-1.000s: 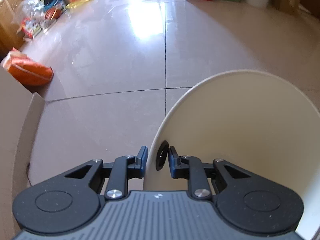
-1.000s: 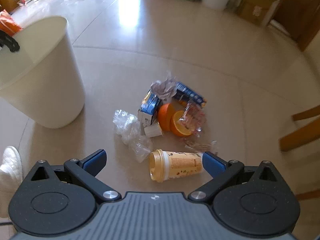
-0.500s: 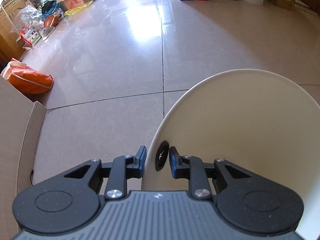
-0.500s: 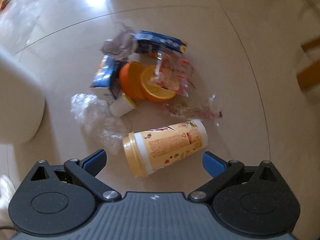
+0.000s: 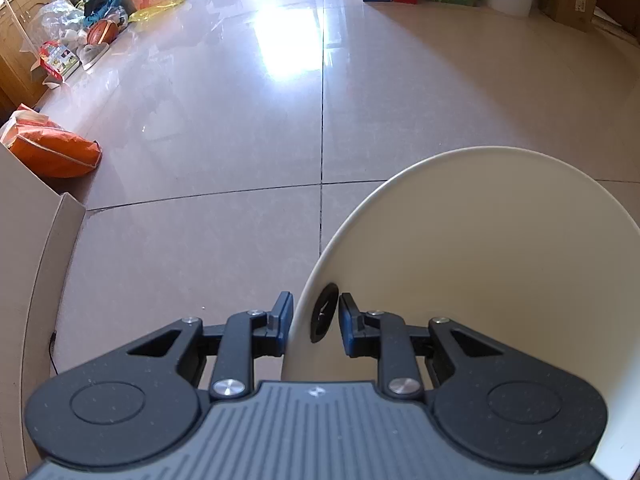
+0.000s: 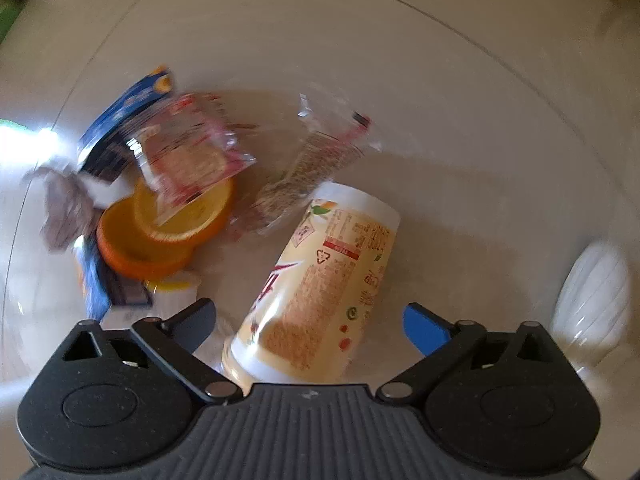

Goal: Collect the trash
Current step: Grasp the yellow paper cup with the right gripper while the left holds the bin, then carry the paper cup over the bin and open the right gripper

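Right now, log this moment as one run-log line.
left tongs: shut on bin rim | right tongs: open, over cup lying on floor | trash in bin: none seen

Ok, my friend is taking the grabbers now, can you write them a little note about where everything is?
Left gripper: shut on the rim of the cream bin, holding it.
Right gripper: open, jaws on either side of the yellow cup lying on the floor, not gripping yet.
Near the cup: orange halves, a blue packet, a red-printed wrapper and a clear wrapper.
Done: no trash visible in the bin.
Left: close on the cup, drop it in, then the rest.
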Motion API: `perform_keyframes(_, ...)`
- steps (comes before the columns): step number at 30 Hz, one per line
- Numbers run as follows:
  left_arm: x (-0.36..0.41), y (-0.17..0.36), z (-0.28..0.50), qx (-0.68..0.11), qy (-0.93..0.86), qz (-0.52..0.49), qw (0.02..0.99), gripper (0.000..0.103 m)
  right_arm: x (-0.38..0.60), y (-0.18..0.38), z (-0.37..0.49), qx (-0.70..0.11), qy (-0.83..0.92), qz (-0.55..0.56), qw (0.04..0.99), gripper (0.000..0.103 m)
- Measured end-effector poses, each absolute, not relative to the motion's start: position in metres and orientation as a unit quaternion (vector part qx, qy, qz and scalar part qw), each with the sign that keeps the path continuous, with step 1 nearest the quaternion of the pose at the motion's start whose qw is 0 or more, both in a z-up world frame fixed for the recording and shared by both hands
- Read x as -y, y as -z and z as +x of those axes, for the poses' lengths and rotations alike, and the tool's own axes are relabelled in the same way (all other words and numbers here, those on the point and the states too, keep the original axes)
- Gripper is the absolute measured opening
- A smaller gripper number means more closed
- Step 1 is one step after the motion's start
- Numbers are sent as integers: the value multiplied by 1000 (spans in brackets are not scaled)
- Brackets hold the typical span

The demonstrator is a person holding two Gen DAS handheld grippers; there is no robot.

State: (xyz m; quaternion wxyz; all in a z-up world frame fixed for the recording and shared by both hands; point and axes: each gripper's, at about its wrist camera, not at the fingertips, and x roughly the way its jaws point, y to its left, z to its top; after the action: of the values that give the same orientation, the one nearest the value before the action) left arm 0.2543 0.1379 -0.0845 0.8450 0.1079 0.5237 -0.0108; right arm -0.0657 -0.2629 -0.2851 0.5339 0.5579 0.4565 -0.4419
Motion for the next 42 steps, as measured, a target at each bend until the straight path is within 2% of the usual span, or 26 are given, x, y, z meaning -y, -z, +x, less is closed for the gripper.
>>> perform_keyframes(7,-142,84,258,-528,12,99,844,23,260,313,-65,-439,463,607,473,79)
perform_keyframes(15,-146,86,262,-533,13,94,841,23,257,286,-53,-492,453,557,493,78)
perform_keyframes(19,-144,87,263,-536,11,96,839,23,251,248,-36,-539,414,504,533,77)
perform_keyframes(25,-145,88,263,-538,15,98,837,23,233,181,-27,-563,353,466,584,77)
perform_keyframes(36,-151,89,269,-545,17,87,834,23,150,10,76,-536,169,353,748,77)
perform_keyframes(42,-156,90,272,-549,18,76,832,23,76,-38,144,-519,57,287,803,77)
